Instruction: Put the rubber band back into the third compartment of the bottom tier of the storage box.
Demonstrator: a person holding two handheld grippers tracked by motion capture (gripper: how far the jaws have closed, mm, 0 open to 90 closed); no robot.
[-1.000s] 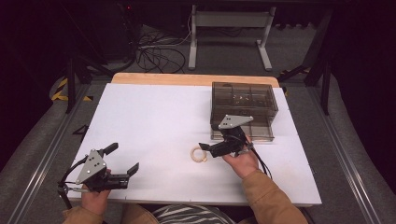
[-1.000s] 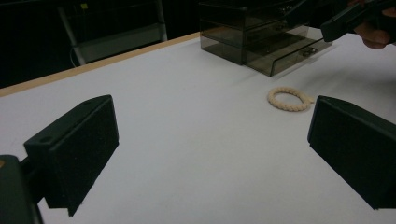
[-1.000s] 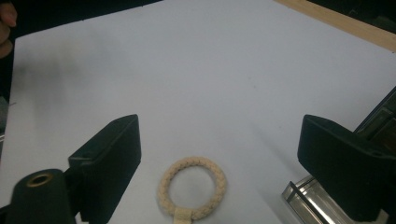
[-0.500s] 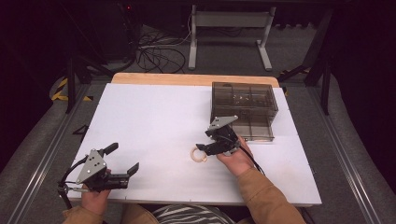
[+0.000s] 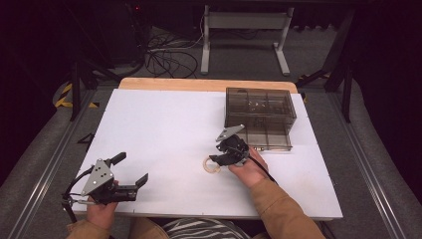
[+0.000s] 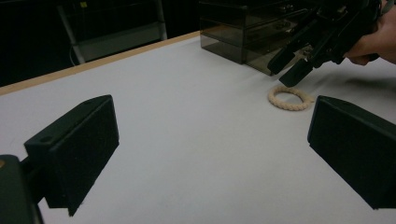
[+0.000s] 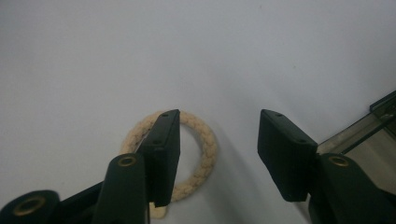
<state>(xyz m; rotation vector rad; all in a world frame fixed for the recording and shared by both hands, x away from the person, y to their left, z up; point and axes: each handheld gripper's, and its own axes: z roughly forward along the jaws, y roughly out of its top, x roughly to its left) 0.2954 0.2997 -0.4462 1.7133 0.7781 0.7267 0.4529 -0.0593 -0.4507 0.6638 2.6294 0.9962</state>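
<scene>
A cream rope ring (image 5: 211,166) (image 6: 290,98) lies flat on the white table (image 5: 159,124), in front of a smoky clear drawer box (image 5: 259,107). My right gripper (image 5: 218,151) (image 7: 218,116) points down at the ring and its jaws have just been closing. One jaw stands over the ring's hole and the other outside it, so the ring's right strand (image 7: 208,144) lies between them, untouched by the pads. My left gripper (image 5: 133,168) (image 6: 215,107) rests wide open near the table's front left corner, holding nothing.
The drawer box (image 6: 243,32) (image 7: 383,121) stands just right of and behind the right gripper (image 6: 285,72). A wooden strip (image 5: 199,84) edges the table's far side. Cables and a metal stand lie on the floor beyond it.
The right gripper has moved left and down from the drawer box to the ring, and its jaws stand narrower. The left gripper has kept still.
</scene>
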